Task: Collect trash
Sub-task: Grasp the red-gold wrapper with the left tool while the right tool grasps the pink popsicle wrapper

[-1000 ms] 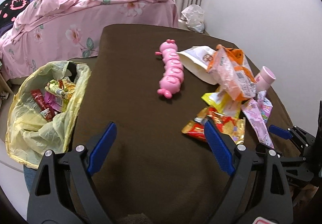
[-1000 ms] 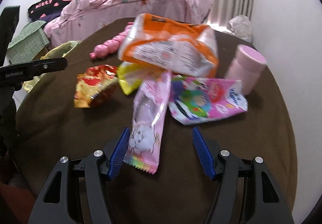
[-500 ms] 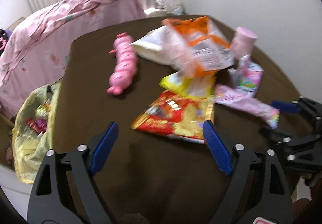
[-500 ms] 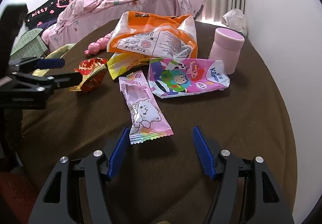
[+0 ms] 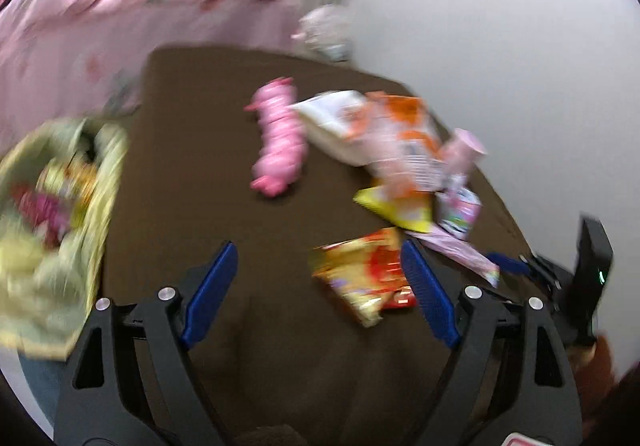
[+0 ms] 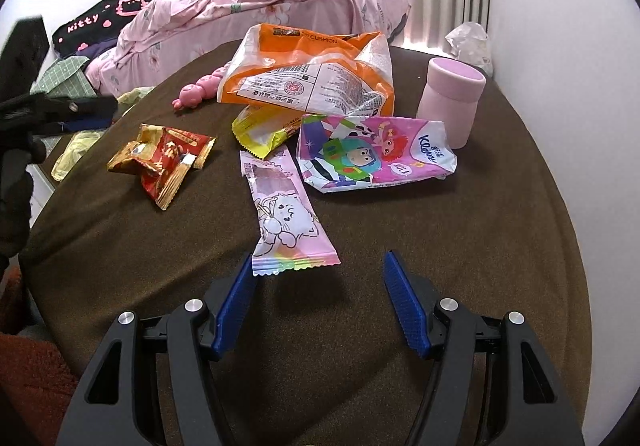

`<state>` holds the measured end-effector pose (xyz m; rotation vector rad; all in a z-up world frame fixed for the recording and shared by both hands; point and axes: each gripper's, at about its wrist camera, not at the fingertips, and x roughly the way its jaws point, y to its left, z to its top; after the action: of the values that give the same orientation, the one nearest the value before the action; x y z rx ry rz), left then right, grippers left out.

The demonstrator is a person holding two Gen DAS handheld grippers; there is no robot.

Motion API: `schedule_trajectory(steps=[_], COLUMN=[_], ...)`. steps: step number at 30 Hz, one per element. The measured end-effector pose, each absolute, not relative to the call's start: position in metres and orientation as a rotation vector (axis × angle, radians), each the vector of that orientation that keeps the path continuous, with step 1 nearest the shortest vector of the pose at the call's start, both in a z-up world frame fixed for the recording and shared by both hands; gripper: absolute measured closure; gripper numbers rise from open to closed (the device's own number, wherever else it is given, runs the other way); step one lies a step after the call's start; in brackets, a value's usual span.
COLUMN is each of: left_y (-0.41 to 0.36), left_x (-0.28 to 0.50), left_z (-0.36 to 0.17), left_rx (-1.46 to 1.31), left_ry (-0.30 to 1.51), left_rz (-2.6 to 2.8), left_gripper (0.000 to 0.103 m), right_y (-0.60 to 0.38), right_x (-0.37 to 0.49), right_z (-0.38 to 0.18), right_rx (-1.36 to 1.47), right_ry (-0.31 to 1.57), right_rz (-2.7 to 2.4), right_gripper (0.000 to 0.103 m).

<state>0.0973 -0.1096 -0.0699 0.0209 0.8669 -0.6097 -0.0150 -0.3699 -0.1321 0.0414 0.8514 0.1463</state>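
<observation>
Wrappers strewn over the brown table

Both grippers hang above the table (image 6: 460, 246) with fingers spread, grasping nothing. The right gripper (image 6: 320, 302) sits just short of the pink wrapper (image 6: 280, 213); the left gripper (image 5: 316, 286) is beside the red-gold wrapper (image 5: 364, 274). The yellow trash bag (image 5: 52, 230) hangs off the table's left edge.

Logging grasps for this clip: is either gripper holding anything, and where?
Nothing is held. The left gripper and right gripper are both open above the table.
</observation>
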Motion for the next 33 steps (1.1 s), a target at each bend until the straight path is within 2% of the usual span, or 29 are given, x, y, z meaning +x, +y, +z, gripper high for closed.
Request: schedule_trajectory(steps=[4,8,13,17,21,22,23,24,27,33], left_y=[-0.145,-0.151,-0.143,-0.139,-0.132,-0.131,-0.131,-0.132,-0.136,-0.155], left_x=[0.096,0.109,0.081,0.064,0.062,0.063,0.064,0.066,0.067,0.078], left_z=[-0.078,-0.098,-0.097,-0.09,-0.077,-0.076,-0.074,-0.074,-0.074,-0.091], left_rx=[0.237,0.176,0.133,0.125,0.156,0.161,0.174,0.189,0.248,0.321], left_ry=[0.817,0.949,0.969,0.943,0.887,0.881,0.875,0.872,0.863,0.897], left_rz=[-0.674,-0.706,-0.787,-0.797,-0.75,-0.747,-0.741,-0.738,-0.749,-0.786], left_gripper=[0.023,0.029,0.029,0.029,0.029,0.029,0.029,0.029,0.029,0.029], right_y=[-0.369,-0.367,-0.364,-0.368,-0.371,-0.372,-0.371,-0.369,-0.361,-0.367], right_x=[-0.017,-0.028,-0.051,-0.033,0.001,0.008,0.013,0.016,0.007,-0.018], right_z=[-0.132,-0.129,-0.102,-0.091,-0.097,-0.102,-0.106,-0.111,-0.111,-0.109], right_rx=[0.042,0.052,0.069,0.07,0.104,0.11,0.114,0.102,0.048,0.107], right_ry=[0.852,0.874,0.789,0.769,0.811,0.829,0.852,0.877,0.866,0.859], right_rz=[0.156,0.224,0.323,0.289,0.295,0.299,0.3,0.291,0.293,0.278], right_gripper=[0.041,0.041,0.041,0.043,0.05,0.062,0.079,0.084,0.092,0.094])
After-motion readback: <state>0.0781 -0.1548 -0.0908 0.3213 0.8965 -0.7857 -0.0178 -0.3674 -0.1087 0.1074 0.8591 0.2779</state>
